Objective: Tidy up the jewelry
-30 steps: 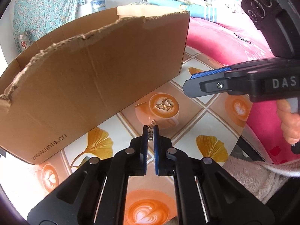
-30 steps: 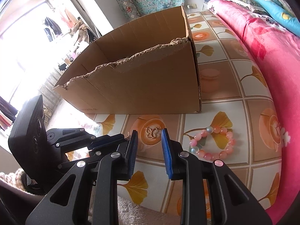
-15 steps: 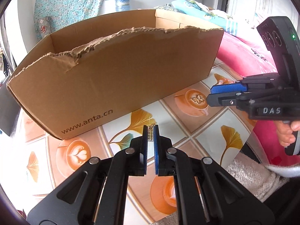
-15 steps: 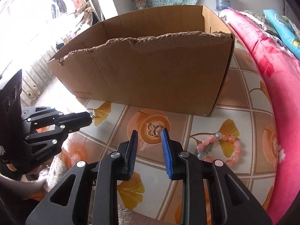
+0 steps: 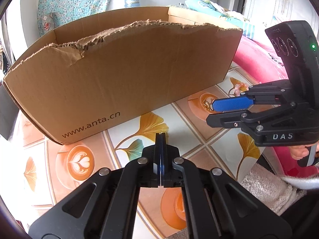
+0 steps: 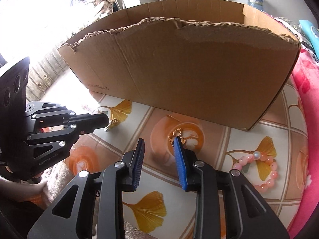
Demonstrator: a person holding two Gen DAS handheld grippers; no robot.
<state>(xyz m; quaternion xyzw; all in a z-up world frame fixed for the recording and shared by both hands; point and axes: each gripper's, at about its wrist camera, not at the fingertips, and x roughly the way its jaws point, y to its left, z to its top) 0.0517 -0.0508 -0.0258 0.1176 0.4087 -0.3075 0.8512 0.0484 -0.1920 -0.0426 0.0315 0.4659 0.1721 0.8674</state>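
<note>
My left gripper (image 5: 160, 137) is shut on a small gold chain piece (image 6: 112, 124), seen sticking out of its tips in the right wrist view; it hangs above the table in front of the open cardboard box (image 5: 127, 75). My right gripper (image 6: 159, 147) is open, low over the table, with a gold butterfly-shaped piece (image 6: 177, 136) just beyond its right finger. In the left wrist view the right gripper (image 5: 221, 109) stands at the right, over that gold piece (image 5: 207, 103). A pink bead bracelet (image 6: 257, 169) lies on the table to the right.
The box (image 6: 189, 69) has a torn front wall and stands on a tablecloth (image 5: 199, 135) printed with ginkgo leaves and coffee cups. A pink blanket (image 6: 307, 91) lies along the right side. A fluffy grey cloth (image 5: 265, 189) lies at the near table edge.
My left gripper has closed tighter on the gold chain piece and drawn back left along the box front. My right gripper has moved down and closer to the gold butterfly piece.
</note>
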